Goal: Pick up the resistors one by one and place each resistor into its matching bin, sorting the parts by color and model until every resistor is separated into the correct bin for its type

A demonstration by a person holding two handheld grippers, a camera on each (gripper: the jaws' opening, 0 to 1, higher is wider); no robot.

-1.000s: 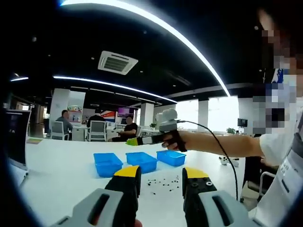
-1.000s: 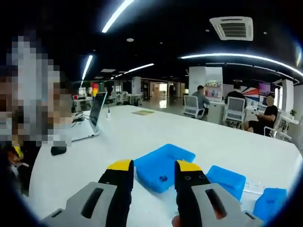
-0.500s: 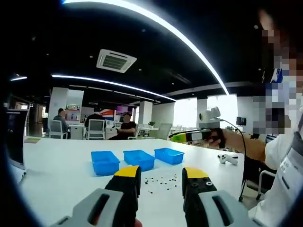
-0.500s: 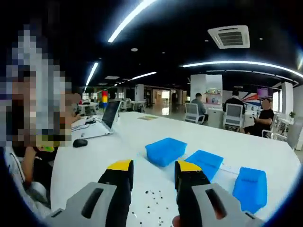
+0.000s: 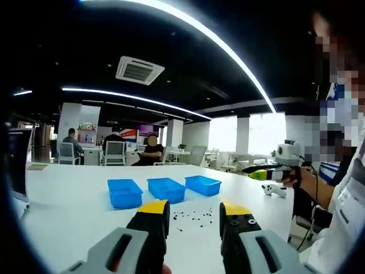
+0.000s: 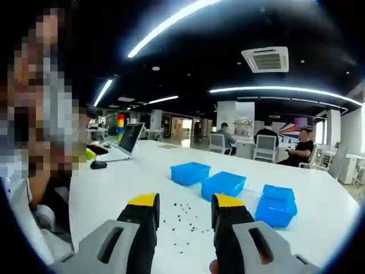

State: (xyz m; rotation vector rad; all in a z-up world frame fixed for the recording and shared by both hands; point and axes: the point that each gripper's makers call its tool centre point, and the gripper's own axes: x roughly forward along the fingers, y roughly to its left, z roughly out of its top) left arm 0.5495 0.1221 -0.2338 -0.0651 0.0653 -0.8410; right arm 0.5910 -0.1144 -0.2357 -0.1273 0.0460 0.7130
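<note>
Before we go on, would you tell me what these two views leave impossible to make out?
- Resistors: in both views just dark specks on the white table; colors and models too small to tell.
- Blue bins: contents hidden by their walls and the low angle in both views.
- Right hand-held gripper in the left gripper view: small and side-on, so its jaw gap is unclear there.

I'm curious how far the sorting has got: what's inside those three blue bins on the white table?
From here the blue bins show only their outer walls and rims; their floors are hidden, so any contents cannot be seen. The resistors in sight lie scattered on the table in front of them.
</note>
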